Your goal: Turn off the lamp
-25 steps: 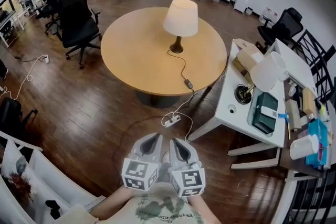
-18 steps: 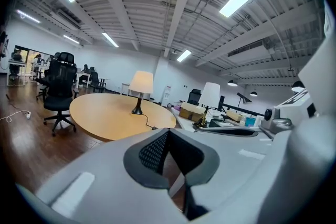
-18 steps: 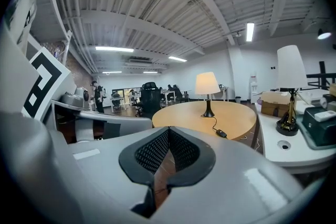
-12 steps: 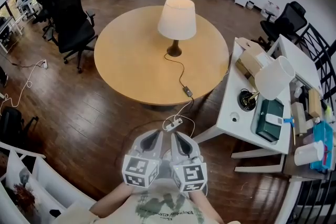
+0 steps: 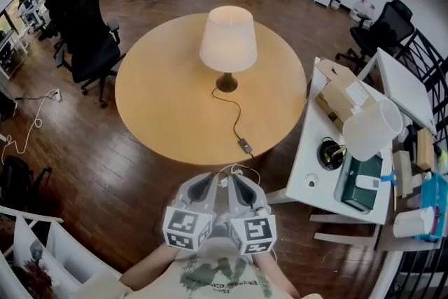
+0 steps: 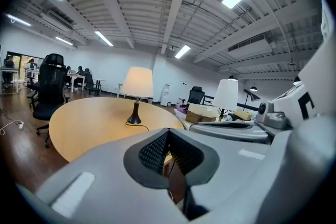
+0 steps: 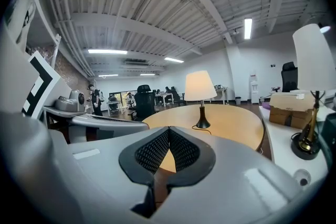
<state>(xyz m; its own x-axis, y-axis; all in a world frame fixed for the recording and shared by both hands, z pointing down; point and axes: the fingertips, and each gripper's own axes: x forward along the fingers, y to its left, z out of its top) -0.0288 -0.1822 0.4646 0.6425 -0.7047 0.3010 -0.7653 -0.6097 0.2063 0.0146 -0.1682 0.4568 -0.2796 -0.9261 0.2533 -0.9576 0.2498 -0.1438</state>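
A lit lamp (image 5: 227, 39) with a cream shade and dark base stands on the round wooden table (image 5: 161, 94). Its black cord (image 5: 236, 119) runs toward me to an inline switch (image 5: 246, 145) near the table's front edge. The lamp (image 6: 136, 84) shows ahead in the left gripper view, and the lamp (image 7: 200, 87) also in the right gripper view. My left gripper (image 5: 208, 182) and right gripper (image 5: 232, 181) hang side by side just short of the table's edge, both shut and empty, tips close to the switch.
A white desk (image 5: 313, 150) at the right carries a second white lamp (image 5: 371, 126), a cardboard box (image 5: 343, 96) and a green box (image 5: 358, 173). Black office chairs (image 5: 87, 38) stand left of the table. Cables lie on the wood floor (image 5: 105, 171).
Both grippers have advanced together toward the round table. The table and lamp now sit nearer and lower in the head view, and the floor power strip has slipped out of sight.
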